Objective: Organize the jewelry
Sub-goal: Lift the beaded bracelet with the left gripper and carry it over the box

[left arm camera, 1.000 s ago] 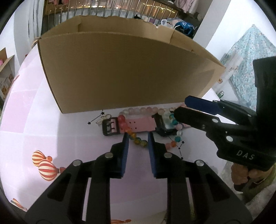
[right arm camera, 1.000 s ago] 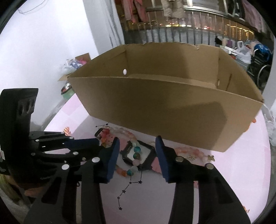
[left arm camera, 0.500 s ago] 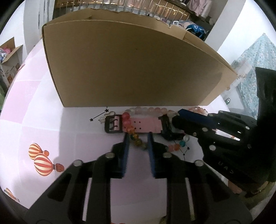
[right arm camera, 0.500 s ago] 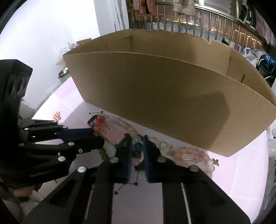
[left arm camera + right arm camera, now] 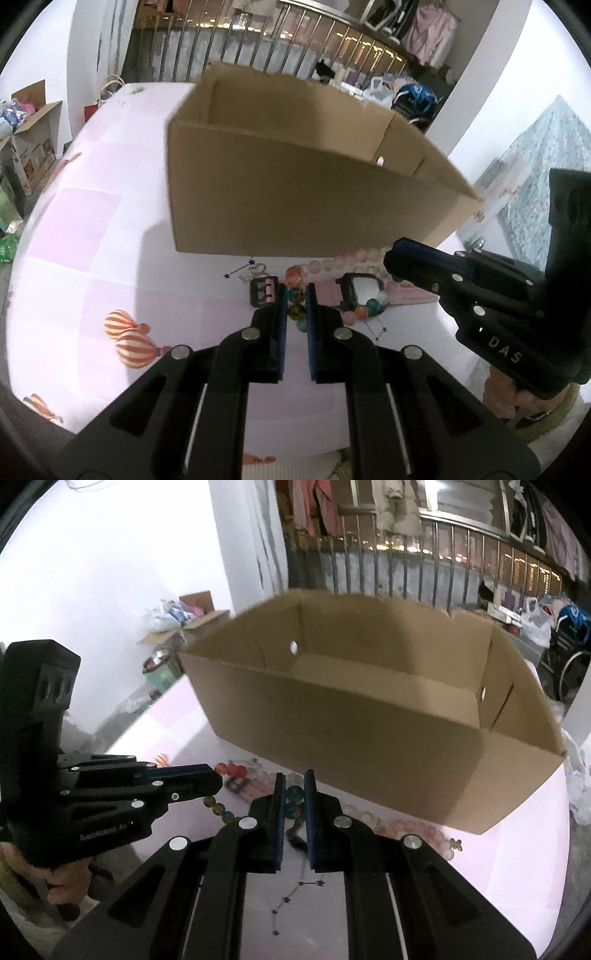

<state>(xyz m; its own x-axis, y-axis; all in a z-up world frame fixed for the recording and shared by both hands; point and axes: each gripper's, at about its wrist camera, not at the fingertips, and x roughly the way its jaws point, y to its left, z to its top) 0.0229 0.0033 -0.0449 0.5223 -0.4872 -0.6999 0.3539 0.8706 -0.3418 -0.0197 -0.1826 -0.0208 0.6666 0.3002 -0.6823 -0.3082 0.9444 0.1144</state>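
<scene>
Two grippers pinch one bracelet (image 5: 295, 308) of multicolored beads, which lies in a tangle of jewelry on the pink table (image 5: 92, 236) just in front of an open cardboard box (image 5: 295, 206).

From the left wrist camera, the left gripper (image 5: 296, 297) has its blue pads pressed in on the bracelet's amber, teal and red beads, low over the table. Only this view shows the watch (image 5: 360, 290) flat on the table, with its dark square case, pink strap and black buckle. It also shows a pale pink bead strand (image 5: 332, 263) running along the foot of the box, a thin star chain (image 5: 240, 266) to the left, and balloon prints (image 5: 129, 339) on the tablecloth. The right gripper (image 5: 391, 258) reaches in from the right, its tip above the watch.

From the right wrist camera, the right gripper (image 5: 294, 797) is closed on teal beads of the same bracelet, and the string looks to sag leftward to the left gripper (image 5: 218, 781), which enters level from the left. Here alone the box interior shows, bare as far as visible. Another pink bead bracelet (image 5: 417, 829) with a small gold charm lies to the right, and a star chain (image 5: 295, 897) trails toward the camera.

Both tools point toward the box.
</scene>
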